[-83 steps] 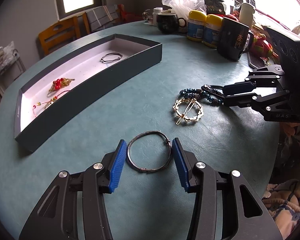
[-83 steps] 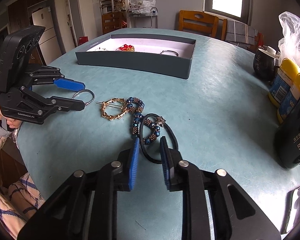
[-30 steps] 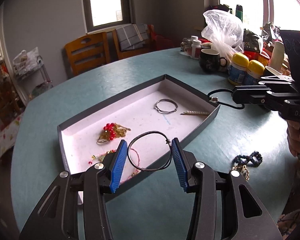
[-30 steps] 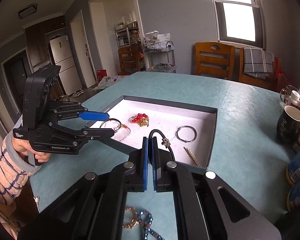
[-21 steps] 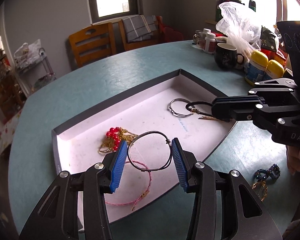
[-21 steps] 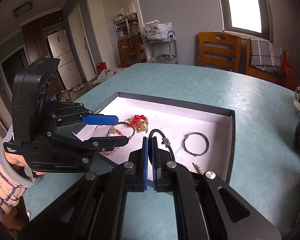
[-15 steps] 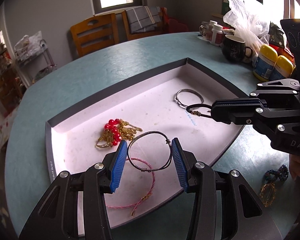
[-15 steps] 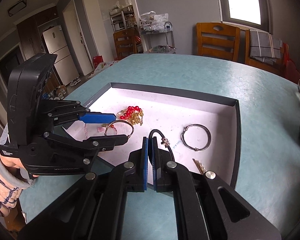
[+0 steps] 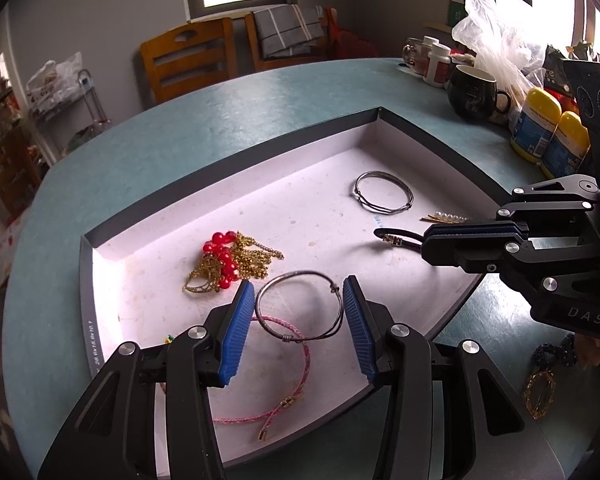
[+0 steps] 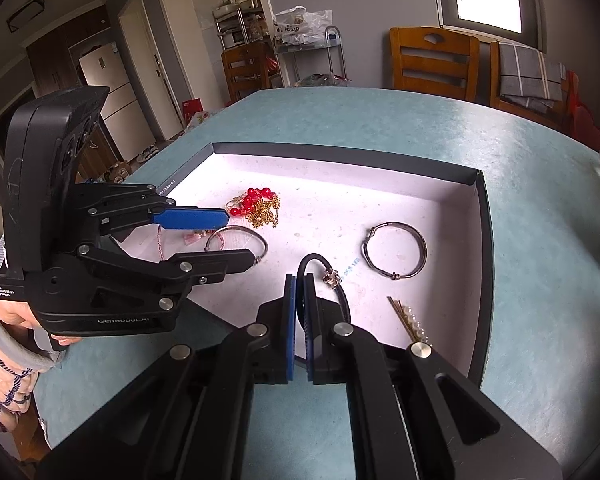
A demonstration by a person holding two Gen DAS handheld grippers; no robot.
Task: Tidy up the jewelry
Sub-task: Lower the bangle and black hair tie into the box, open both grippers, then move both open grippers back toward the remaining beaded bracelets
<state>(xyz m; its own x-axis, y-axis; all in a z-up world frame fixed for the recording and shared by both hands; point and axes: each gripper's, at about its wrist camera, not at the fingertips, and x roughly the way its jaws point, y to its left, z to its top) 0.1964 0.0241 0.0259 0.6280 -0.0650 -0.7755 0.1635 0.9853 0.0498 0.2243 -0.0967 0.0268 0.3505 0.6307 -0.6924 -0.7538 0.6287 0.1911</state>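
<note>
Over a white-lined box (image 9: 428, 128) on a teal counter (image 9: 260, 96), the left tongs (image 9: 299, 312) grip a wire bangle (image 9: 300, 306) between blue pads. The right tongs (image 10: 299, 280) pinch a black cord bracelet (image 10: 320, 262).

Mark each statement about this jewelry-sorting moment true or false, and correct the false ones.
1. The left gripper holds a wire bangle over the tray. True.
2. The right gripper is open and holds nothing. False: it is shut on a black cord.
3. Red beads on a gold chain lie inside the tray. True.
4. The pink cord lies on the table outside the tray. False: it lies in the tray.
5. A second bangle already rests on the tray floor. True.
</note>
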